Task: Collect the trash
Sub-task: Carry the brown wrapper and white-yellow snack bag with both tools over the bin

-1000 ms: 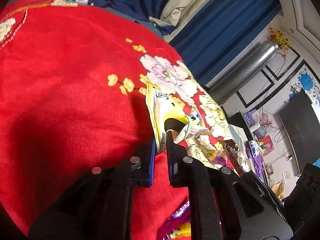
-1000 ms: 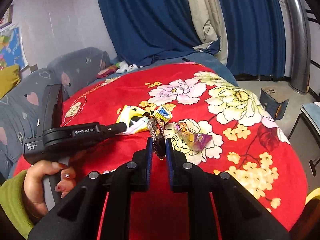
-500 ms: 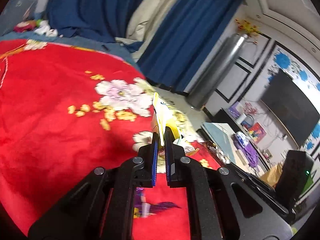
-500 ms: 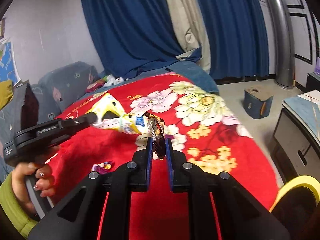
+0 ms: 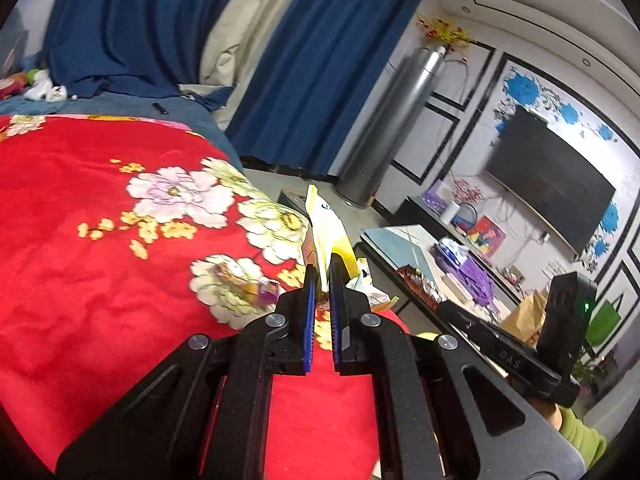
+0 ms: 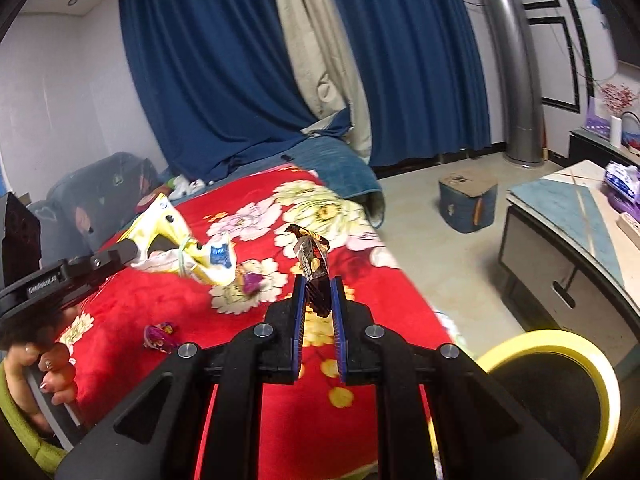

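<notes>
Left gripper (image 5: 320, 280): we have it clenched on the yellow snack bag (image 5: 326, 228), lifted clear of the red blanket (image 5: 100, 280).
Right gripper (image 6: 316, 296): we grip the dark wrapper (image 6: 312, 258), also held up off the bed.
Left behind: two purple candy wrappers (image 6: 160, 336) lie on the blanket.
Bin: we judge the yellow-rimmed bin (image 6: 568, 354) beside the bed is the drop point.
Progress: roughly midway; nothing dropped yet.

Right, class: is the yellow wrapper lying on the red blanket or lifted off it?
Lifted off. The left gripper pinches the yellow wrapper between its jaws, and the right wrist view shows it hanging in the air above the red blanket.
</notes>
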Available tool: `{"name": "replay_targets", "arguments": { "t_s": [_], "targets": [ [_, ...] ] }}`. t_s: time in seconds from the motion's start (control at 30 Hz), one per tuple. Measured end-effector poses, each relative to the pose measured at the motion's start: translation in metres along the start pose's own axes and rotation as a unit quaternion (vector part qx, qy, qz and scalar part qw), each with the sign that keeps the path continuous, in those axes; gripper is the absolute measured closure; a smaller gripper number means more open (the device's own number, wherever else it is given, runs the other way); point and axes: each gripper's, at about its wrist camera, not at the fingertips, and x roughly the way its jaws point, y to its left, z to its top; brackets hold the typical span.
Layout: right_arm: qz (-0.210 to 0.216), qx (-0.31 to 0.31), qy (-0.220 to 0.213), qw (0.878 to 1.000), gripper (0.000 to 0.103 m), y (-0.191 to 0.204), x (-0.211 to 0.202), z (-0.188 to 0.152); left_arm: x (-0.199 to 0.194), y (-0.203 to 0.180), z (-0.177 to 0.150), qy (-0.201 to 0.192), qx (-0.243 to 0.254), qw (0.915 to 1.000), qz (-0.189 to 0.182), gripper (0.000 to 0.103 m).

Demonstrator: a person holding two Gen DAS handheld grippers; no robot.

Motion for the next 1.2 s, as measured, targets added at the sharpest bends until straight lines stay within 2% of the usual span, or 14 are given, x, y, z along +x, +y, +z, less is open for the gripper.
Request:
{"name": "replay_targets", "arguments": {
  "t_s": [0.6,1.2],
  "targets": [
    [-0.066,0.044,0.004,0.997,0.090,-0.060,-0.044,-0.032,0.026,-0.069,-0.038,0.048,0.078,0.9948,-0.043,0.100],
    [-0.132,0.070,0.007,0.989,0.090,-0.105,-0.080,-0.061,0.056,-0.123,-0.082,0.105,0.152,0.9797,-0.078,0.100]
  ]
}}
